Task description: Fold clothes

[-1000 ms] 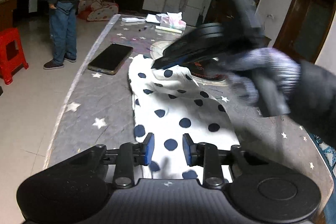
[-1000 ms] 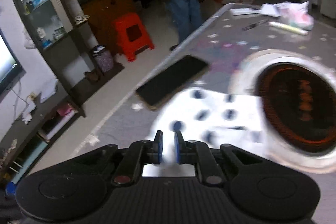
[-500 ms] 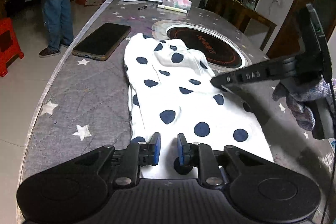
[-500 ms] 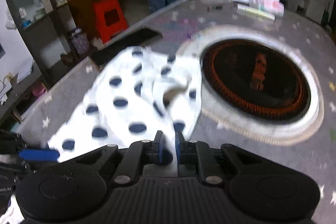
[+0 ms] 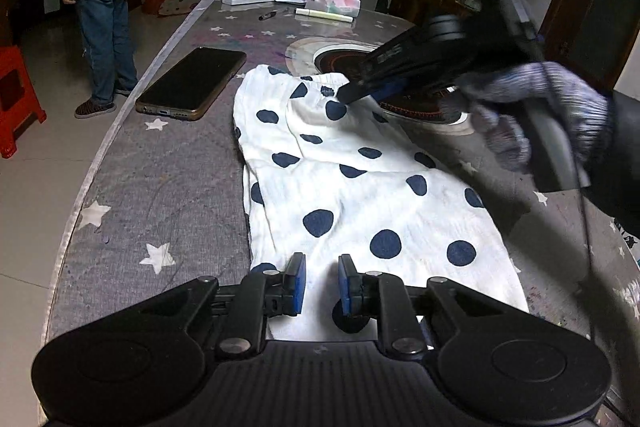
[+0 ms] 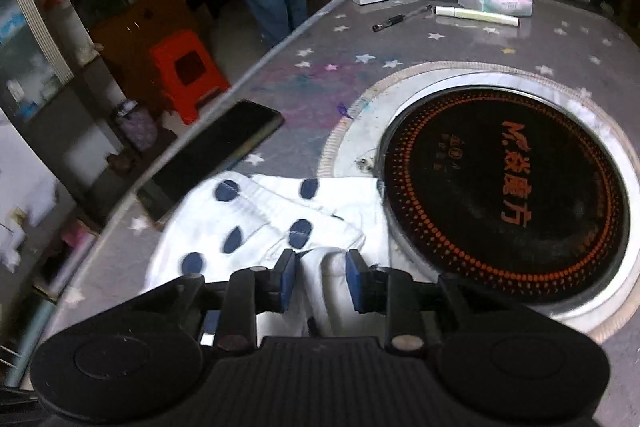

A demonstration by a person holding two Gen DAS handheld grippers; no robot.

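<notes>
A white polka-dot garment [image 5: 352, 179] is lying on a starry table [image 5: 168, 179]. Both grippers, left [image 5: 321, 283] and right [image 6: 321, 279], are hovering over it with jaws apart.

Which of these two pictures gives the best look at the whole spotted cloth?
The left wrist view: the spotted cloth lies spread lengthwise, nearly all visible. The right wrist view shows only its bunched far end beside the round cooktop.

White garment with navy polka dots [image 5: 352, 187], spread on the table.
It lies flat and rumpled beside the round cooktop [image 6: 504, 195], its far edge touching the cooktop's rim.
</notes>
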